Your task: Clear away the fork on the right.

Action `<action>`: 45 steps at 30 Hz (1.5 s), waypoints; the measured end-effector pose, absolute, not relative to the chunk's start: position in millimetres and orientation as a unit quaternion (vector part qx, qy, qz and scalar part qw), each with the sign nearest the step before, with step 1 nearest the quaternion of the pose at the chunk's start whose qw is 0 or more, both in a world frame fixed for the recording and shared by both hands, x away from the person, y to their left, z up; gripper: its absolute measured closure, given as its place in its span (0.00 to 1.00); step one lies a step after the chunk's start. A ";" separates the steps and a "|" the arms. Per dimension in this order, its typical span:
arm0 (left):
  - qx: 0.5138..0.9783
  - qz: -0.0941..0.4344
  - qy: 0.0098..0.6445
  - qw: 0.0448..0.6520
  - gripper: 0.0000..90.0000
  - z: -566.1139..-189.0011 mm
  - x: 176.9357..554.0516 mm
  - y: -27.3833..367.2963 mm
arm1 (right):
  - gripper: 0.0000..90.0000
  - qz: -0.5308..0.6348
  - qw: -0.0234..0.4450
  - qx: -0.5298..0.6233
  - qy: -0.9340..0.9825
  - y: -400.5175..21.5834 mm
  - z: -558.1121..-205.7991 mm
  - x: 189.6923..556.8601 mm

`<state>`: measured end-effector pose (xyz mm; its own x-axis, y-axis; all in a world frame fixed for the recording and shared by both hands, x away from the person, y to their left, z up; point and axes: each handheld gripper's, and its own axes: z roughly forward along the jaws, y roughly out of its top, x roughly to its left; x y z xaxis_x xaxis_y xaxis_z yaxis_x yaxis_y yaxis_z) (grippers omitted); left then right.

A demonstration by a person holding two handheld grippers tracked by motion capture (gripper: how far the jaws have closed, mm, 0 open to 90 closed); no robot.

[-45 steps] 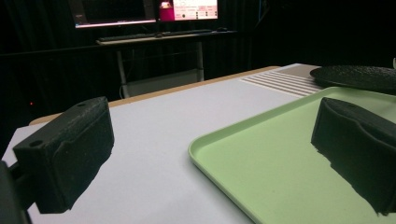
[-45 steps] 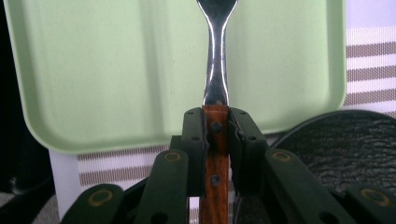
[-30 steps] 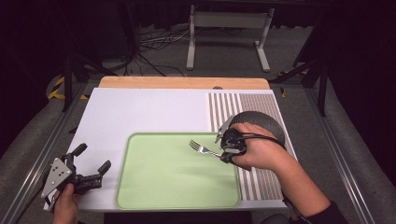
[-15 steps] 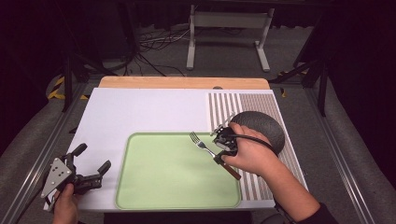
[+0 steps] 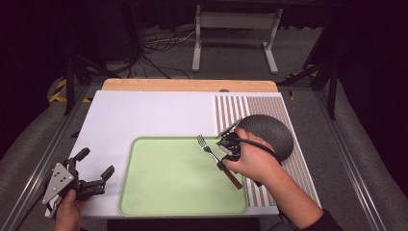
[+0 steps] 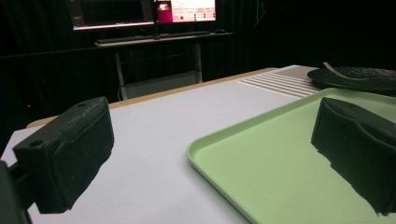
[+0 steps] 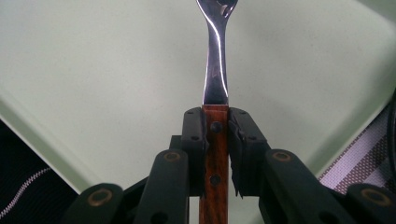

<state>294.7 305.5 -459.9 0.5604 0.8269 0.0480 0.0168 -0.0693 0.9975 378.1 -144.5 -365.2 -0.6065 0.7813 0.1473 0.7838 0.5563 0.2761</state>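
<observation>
Wood-handled fork (image 7: 215,116) sits clamped between the jaws of the right gripper (image 7: 215,140), which press on both sides of its brown handle; this close view shows the rivets and the steel neck rising over the pale green tray (image 7: 93,70). The high view instead shows the fork (image 5: 211,153) held slanted above the tray's (image 5: 163,187) right part, tines toward the far left, with the hand (image 5: 252,161) covering most of the right gripper (image 5: 230,144). A dark round plate (image 5: 272,132) lies just behind that hand on a striped mat (image 5: 240,108). The left gripper (image 5: 91,171) rests at the table's near left corner, jaws wide apart and holding nothing. Its own view shows the tray rim (image 6: 219,140) low across the white tabletop (image 6: 154,126), the plate (image 6: 359,77) beyond.
</observation>
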 end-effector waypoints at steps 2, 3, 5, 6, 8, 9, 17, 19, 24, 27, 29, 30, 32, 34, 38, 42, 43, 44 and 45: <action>0.649 0.338 0.325 0.600 0.00 -459.8 294.7 305.5 | 0.87 -0.157 0.001 -0.457 -0.876 -144.1 -368.5 380.2; 0.649 0.338 0.325 0.600 0.00 -459.8 294.7 305.5 | 0.87 -0.157 0.001 -0.457 -0.876 -144.1 -368.5 380.2; 0.649 0.337 0.325 0.600 0.00 -459.9 294.7 305.5 | 0.87 -0.154 0.002 -0.463 -0.873 -143.9 -369.9 382.0; 0.648 0.338 0.326 0.600 0.00 -459.9 294.7 305.5 | 0.87 -0.151 0.000 -0.466 -0.872 -143.4 -370.5 382.7; 0.649 0.337 0.325 0.600 0.00 -459.8 294.8 305.8 | 0.87 -0.147 -0.001 -0.469 -0.871 -141.9 -372.2 384.1; 0.648 0.338 0.326 0.599 0.00 -459.9 294.8 305.7 | 0.87 -0.145 -0.001 -0.469 -0.871 -141.3 -373.0 384.4; 0.648 0.337 0.326 0.600 0.00 -459.9 294.9 306.0 | 0.87 -0.121 0.010 -0.482 -0.867 -140.7 -387.8 385.7; 0.648 0.337 0.328 0.599 0.00 -460.0 294.9 306.0 | 0.87 -0.116 0.012 -0.489 -0.865 -140.5 -390.8 385.9; 0.649 0.336 0.327 0.599 0.00 -459.9 294.9 306.0 | 0.87 -0.108 0.024 -0.494 -0.863 -140.8 -396.8 386.4; 0.648 0.338 0.327 0.599 0.00 -459.9 294.7 306.2 | 0.87 -0.102 0.027 -0.499 -0.860 -140.8 -400.1 386.6; 0.649 0.337 0.327 0.599 0.00 -459.8 294.7 306.2 | 0.87 -0.103 0.028 -0.500 -0.859 -140.7 -401.1 386.5; 0.648 0.338 0.327 0.599 0.00 -459.8 294.8 306.1 | 0.87 -0.100 0.029 -0.502 -0.858 -140.5 -401.8 386.4; 0.648 0.337 0.327 0.599 0.00 -459.9 294.9 305.8 | 0.86 -0.098 0.029 -0.506 -0.856 -140.4 -403.5 386.5; 0.648 0.337 0.326 0.599 0.00 -459.8 294.9 305.8 | 0.87 -0.097 0.031 -0.509 -0.855 -140.5 -404.2 386.7; 0.648 0.338 0.326 0.599 0.00 -459.9 294.9 306.1 | 0.86 -0.095 0.032 -0.511 -0.854 -140.3 -405.3 386.6; 0.649 0.338 0.326 0.599 0.00 -459.8 294.9 305.9 | 0.86 -0.091 0.034 -0.511 -0.854 -140.0 -407.0 386.6; 0.649 0.337 0.326 0.599 0.00 -459.8 294.8 306.0 | 0.86 -0.092 0.035 -0.511 -0.854 -140.0 -407.2 386.6; 0.649 0.337 0.327 0.599 0.00 -459.9 294.9 306.0 | 0.86 -0.092 0.036 -0.511 -0.854 -140.1 -407.3 386.7; 0.649 0.337 0.327 0.599 0.00 -459.9 294.9 306.0 | 0.86 -0.091 0.037 -0.512 -0.854 -140.2 -407.4 386.7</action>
